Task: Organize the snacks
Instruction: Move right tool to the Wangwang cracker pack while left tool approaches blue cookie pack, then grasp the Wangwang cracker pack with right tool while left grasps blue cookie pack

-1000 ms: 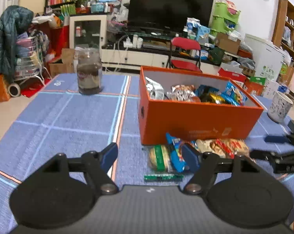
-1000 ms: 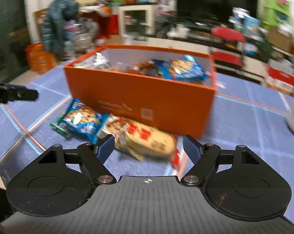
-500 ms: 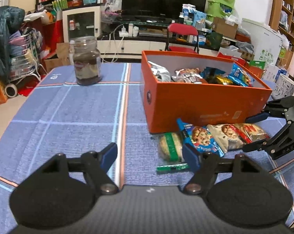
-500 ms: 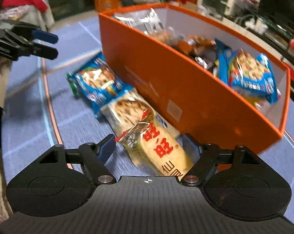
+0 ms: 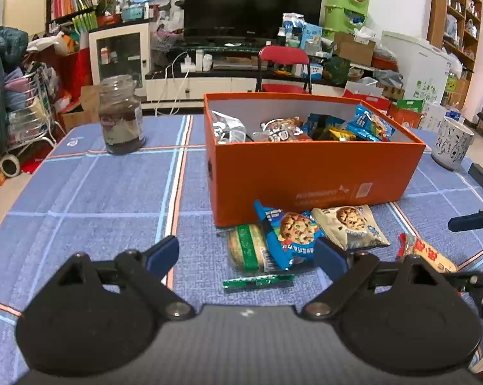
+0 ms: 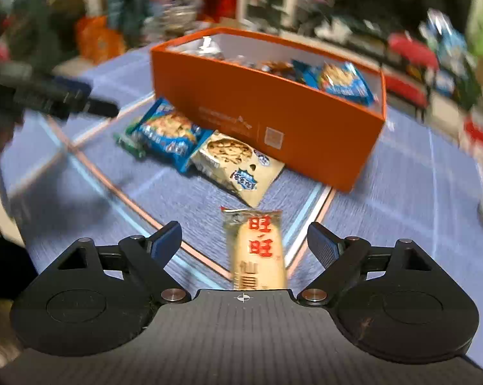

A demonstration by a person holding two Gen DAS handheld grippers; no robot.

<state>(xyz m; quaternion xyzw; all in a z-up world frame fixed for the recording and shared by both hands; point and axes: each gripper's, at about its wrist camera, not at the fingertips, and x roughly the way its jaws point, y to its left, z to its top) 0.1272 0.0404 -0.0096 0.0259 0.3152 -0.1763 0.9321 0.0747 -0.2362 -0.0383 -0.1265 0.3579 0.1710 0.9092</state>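
Observation:
An orange box (image 5: 312, 173) (image 6: 267, 106) stands mid-table, holding several snack packs. Before it lie a green-wrapped snack (image 5: 244, 250), a blue cookie pack (image 5: 292, 234) (image 6: 167, 131), a beige cookie pack (image 5: 350, 224) (image 6: 235, 163) and a thin green stick (image 5: 257, 282). My left gripper (image 5: 246, 253) hovers over the green and blue packs. Its jaws are opening and its pads touch nothing. A red-lettered rice cracker pack (image 6: 257, 250) (image 5: 427, 256) lies apart, between the opening jaws of my right gripper (image 6: 244, 240). The pads stand clear of it.
A glass jar (image 5: 121, 122) stands at the table's back left and a patterned mug (image 5: 451, 144) at the back right. The blue checked tablecloth (image 5: 97, 192) covers the table. A red chair (image 5: 283, 70) stands behind the box.
Both grippers' jaws have widened. The right gripper has swung back from the box, and the rice cracker pack now lies apart from the beige pack, between its jaws.

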